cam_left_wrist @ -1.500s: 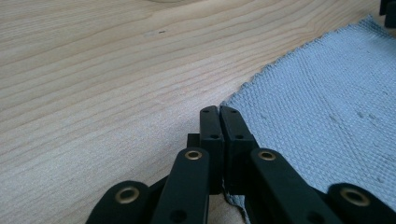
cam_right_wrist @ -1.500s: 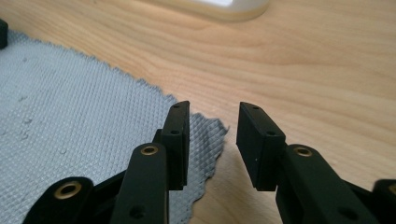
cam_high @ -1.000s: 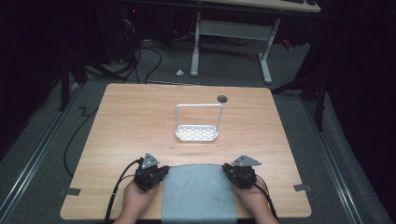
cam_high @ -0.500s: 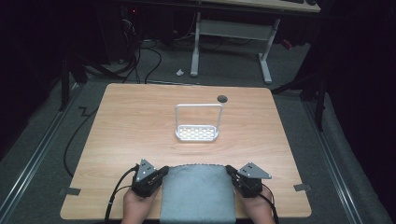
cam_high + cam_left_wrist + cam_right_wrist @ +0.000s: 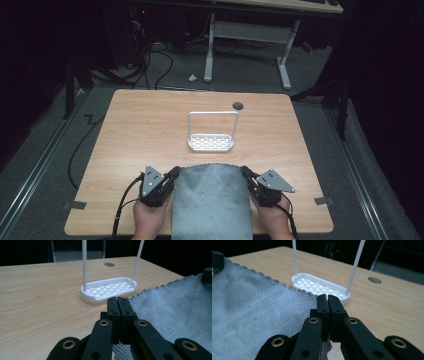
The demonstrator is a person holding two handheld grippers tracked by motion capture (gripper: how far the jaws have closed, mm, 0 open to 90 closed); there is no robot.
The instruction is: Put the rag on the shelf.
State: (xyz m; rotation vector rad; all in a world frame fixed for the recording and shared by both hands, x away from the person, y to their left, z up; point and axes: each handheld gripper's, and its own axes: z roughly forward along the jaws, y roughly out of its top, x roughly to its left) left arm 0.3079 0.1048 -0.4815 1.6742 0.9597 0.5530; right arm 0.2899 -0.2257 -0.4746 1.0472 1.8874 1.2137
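You have the grey cloth [image 5: 211,200] pinched at both sides. Your left gripper [image 5: 173,174] is clamped on its left edge and your right gripper [image 5: 246,173] on its right edge, each near a far corner. In the left gripper view the jaws stand pressed together with the weave of the cloth [image 5: 175,307] running in under them; the right gripper view shows the same, jaws together over the cloth's [image 5: 254,312] corner. How much fabric sits between the pads is hard to judge, since the jaws hide the bite itself.

The two-sided hold looks chosen to keep the cloth spread flat and taut between your hands, so it can be carried or draped without bunching.

The cloth sits at the bottom centre of the high view, on the near part of the table [image 5: 145,130], with its near end running out past the lower edge of the frame. Its long axis runs from bottom to top of that frame, and its far, scalloped edge points toward the white rack [image 5: 211,136] in the middle of the frame. The rack stands upright, clear of the cloth, its hoop facing you broadside, so it is probably where the cloth is meant to hang.
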